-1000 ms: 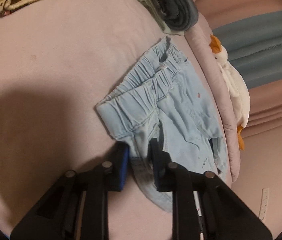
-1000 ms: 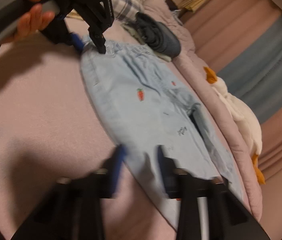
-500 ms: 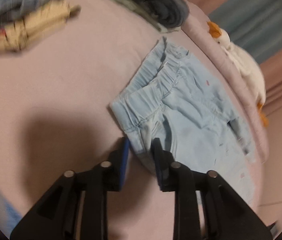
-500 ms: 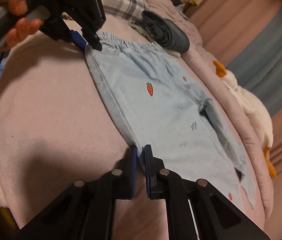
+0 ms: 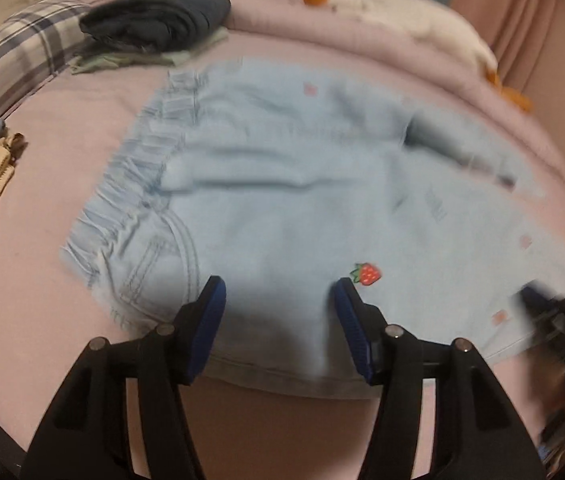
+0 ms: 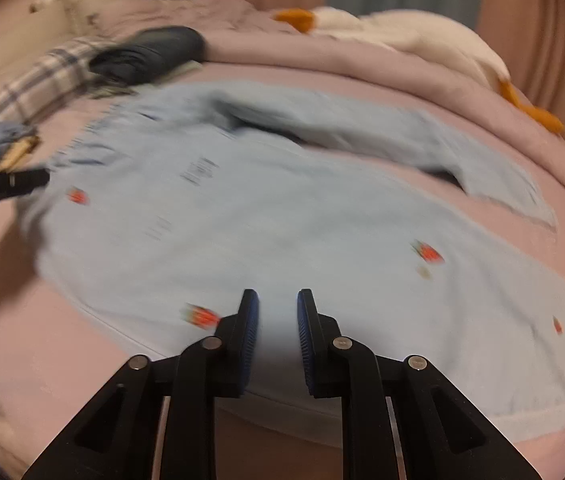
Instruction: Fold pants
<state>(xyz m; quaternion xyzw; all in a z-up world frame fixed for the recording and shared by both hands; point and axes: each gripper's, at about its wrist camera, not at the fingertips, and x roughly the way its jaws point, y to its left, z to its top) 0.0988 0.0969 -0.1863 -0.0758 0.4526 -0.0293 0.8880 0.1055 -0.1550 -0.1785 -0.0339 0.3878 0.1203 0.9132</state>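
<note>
Spreading light-blue strawberry-print pants (image 5: 290,200) flat on a pink bed (image 5: 62,92), both hand-held grippers letting go along the near edge.

Left hand-held gripper (image 5: 278,296) sits by the elastic waistband (image 5: 134,184), jaws opening wide with the cloth lying loose between them; right hand-held gripper (image 6: 277,304), nearer the leg hems, is opening too, its gap narrow, the fabric apparently unpinched. The pants' long axis runs crosswise to both, waistband left, legs right, just ahead of each; likely next fold brings legs toward waistband.
</note>
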